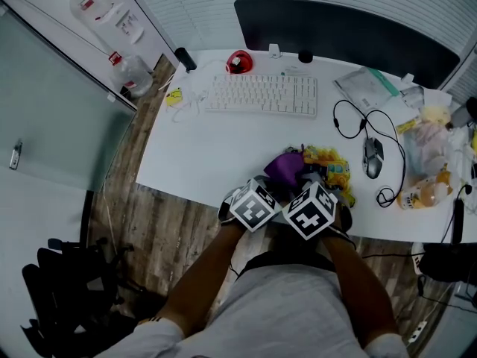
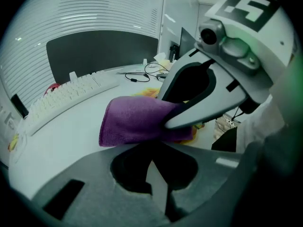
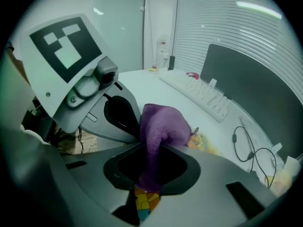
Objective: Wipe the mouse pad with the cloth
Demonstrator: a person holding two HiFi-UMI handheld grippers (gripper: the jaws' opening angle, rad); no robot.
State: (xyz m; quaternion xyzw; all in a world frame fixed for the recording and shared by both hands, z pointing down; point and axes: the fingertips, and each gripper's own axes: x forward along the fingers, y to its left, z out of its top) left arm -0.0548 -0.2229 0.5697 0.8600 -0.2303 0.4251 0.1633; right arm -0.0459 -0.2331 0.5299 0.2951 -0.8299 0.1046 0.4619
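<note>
Right gripper: your right gripper (image 3: pixel 150 160) has its fingers clenched on the purple cloth (image 1: pixel 283 168); a colourful patterned bit shows low between them, under the cloth.
Left gripper: your left gripper (image 2: pixel 154 150) has its fingers closed together, tips at the cloth's near edge; you cannot tell whether they pinch it.
Cloth: bunched at the near edge of the counter (image 1: pixel 216 155), between your two grippers.
Mouse pad: the colourful mouse pad (image 1: pixel 333 171) lies crumpled just right of the cloth, touching it.
Mouse: the mouse (image 1: pixel 373 157) sits right of the pad.
Keyboard: the keyboard (image 1: pixel 262 95) is at the far side.
</note>
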